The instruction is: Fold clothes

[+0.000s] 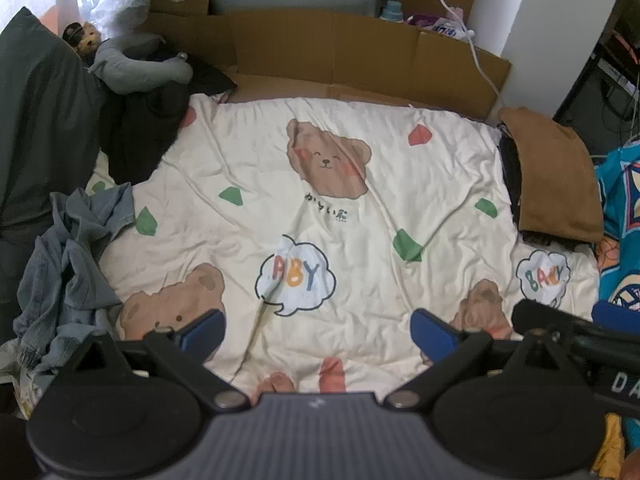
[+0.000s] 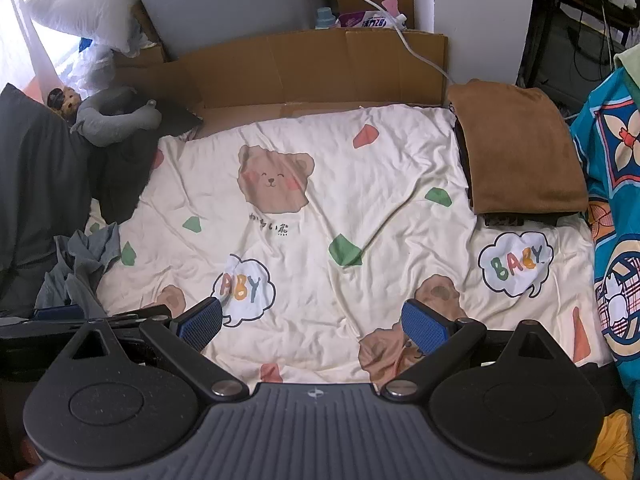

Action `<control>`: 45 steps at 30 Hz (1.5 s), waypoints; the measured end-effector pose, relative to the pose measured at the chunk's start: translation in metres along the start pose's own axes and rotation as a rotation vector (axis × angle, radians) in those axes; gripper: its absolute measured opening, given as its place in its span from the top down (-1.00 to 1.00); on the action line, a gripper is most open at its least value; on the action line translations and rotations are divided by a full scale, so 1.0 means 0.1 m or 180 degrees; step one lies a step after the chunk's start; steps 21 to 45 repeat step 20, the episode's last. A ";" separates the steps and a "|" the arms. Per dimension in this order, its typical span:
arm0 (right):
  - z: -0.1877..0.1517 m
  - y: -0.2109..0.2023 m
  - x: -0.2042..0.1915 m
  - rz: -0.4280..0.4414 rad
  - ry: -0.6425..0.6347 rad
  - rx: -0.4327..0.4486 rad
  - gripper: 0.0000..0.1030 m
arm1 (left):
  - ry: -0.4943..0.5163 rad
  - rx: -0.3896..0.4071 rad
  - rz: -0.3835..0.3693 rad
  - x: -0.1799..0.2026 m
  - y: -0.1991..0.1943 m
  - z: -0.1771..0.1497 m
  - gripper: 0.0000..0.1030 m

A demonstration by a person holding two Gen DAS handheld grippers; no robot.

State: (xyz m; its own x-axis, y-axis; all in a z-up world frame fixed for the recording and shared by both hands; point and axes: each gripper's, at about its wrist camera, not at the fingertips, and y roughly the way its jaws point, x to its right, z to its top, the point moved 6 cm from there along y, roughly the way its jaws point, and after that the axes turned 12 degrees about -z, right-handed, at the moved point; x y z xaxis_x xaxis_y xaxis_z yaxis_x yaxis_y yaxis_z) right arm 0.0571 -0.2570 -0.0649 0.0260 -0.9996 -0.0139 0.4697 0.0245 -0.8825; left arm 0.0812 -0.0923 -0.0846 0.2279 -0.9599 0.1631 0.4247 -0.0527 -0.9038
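A crumpled blue-grey garment [image 1: 68, 276] lies in a heap at the left edge of the cream bear-print bedsheet [image 1: 320, 184]; in the right wrist view the same garment [image 2: 80, 268] sits at the left. A folded brown cloth [image 2: 520, 152] rests on dark folded clothes at the right of the bedsheet [image 2: 320, 208], and the brown cloth [image 1: 556, 176] also shows in the left wrist view. My left gripper [image 1: 318, 334] hovers open over the sheet's near edge, holding nothing. My right gripper [image 2: 312, 330] is open beside it, also holding nothing.
Brown cardboard [image 2: 312, 68] lines the far edge of the bed. A grey plush toy [image 2: 112, 116] and dark clothing [image 1: 40, 128] pile up at the far left. A teal patterned fabric [image 2: 612, 216] hangs on the right. A white cable [image 2: 404, 40] runs over the cardboard.
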 end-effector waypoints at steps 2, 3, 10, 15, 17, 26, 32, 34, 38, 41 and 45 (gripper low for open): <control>0.00 0.00 0.01 -0.0001 -0.0002 0.0001 -0.93 | -0.0006 -0.0016 -0.0009 0.00 0.01 0.00 -0.94; 0.00 0.01 0.01 -0.0004 -0.0004 -0.0001 -0.93 | -0.0004 -0.0021 -0.0007 0.00 0.02 0.00 -0.94; -0.01 0.01 0.00 -0.0003 -0.0016 -0.0008 -0.93 | -0.0012 -0.0025 0.0014 0.00 0.02 -0.02 -0.94; -0.01 0.01 -0.02 -0.0006 -0.0048 0.0010 -0.93 | -0.0024 -0.0044 0.0042 0.01 0.03 -0.05 -0.94; -0.02 0.01 -0.03 -0.0021 -0.0067 0.0019 -0.93 | -0.0028 -0.0076 0.0043 0.00 0.04 -0.06 -0.94; -0.03 0.01 -0.05 -0.0035 -0.0077 0.0027 -0.93 | -0.0026 -0.0077 0.0048 0.01 0.04 -0.07 -0.94; -0.03 0.01 -0.05 -0.0035 -0.0077 0.0027 -0.93 | -0.0026 -0.0077 0.0048 0.01 0.04 -0.07 -0.94; -0.03 0.01 -0.05 -0.0035 -0.0077 0.0027 -0.93 | -0.0026 -0.0077 0.0048 0.01 0.04 -0.07 -0.94; -0.03 0.01 -0.05 -0.0035 -0.0077 0.0027 -0.93 | -0.0026 -0.0077 0.0048 0.01 0.04 -0.07 -0.94; -0.03 0.01 -0.05 -0.0035 -0.0077 0.0027 -0.93 | -0.0026 -0.0077 0.0048 0.01 0.04 -0.07 -0.94; -0.03 0.01 -0.05 -0.0035 -0.0077 0.0027 -0.93 | -0.0026 -0.0077 0.0048 0.01 0.04 -0.07 -0.94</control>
